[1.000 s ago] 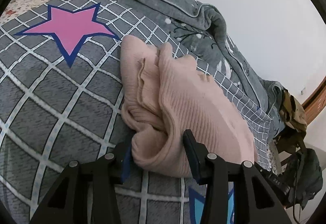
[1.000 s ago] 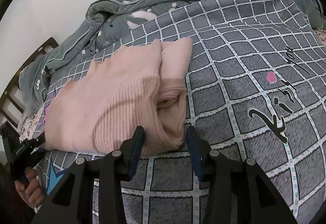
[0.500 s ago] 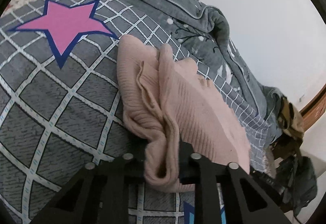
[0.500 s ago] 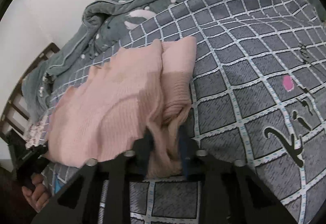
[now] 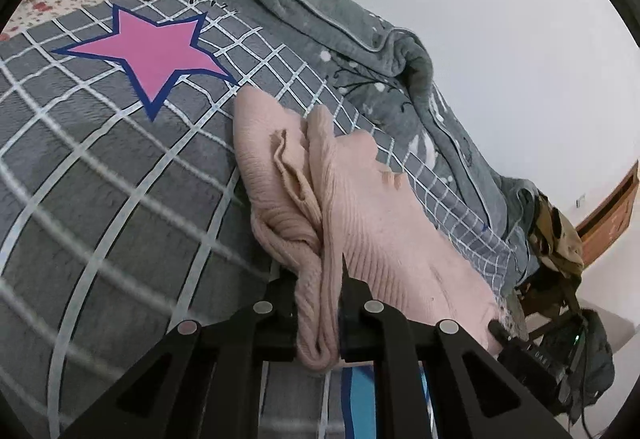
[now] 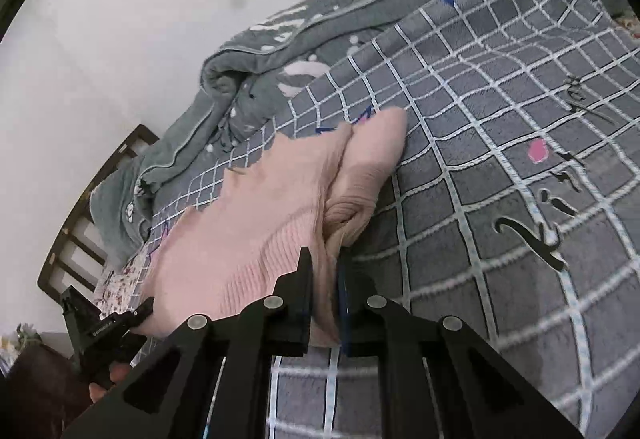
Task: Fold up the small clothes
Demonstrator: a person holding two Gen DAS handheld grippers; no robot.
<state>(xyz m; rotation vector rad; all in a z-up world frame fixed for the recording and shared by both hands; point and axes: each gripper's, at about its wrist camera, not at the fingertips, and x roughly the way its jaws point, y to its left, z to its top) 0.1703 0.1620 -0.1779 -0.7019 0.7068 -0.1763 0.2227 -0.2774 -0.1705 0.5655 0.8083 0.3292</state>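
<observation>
So in the left wrist view, upper left of the frame has a big pink star (image 5: 154, 53) printed on the grey checked blanket (image 5: 100, 175) covering the bed, with a rumpled grey-green quilt (image 5: 360, 39) running along the top toward the right. The pink ribbed sweater (image 5: 368, 223) lies on the blanket around the middle, partly folded, sleeve bunched up on its left side. Bottom centre, the left tongs (image 5: 320, 311) have just been closing and are now clamped on a pinched fold of the sweater's near edge, knit squeezed tight between the two black fingers. Far right edge there's a chair-ish pile of bags and clothes (image 5: 560, 239), kinda hard to make out. In the right wrist view, a dark wooden bed frame (image 6: 96, 207) sits at the left, and lower left you can spot the other tongs with a bit of the person's hand (image 6: 108, 379) under them, at the sweater's far corner. The sweater (image 6: 256, 223) fills the middle-left, and the right tongs (image 6: 324, 299) at bottom centre have also just been closing and are now gripping its near edge. Right side is just checked blanket (image 6: 500, 119) with black lettering (image 6: 536, 235) and a small pink spot (image 6: 538, 150).
</observation>
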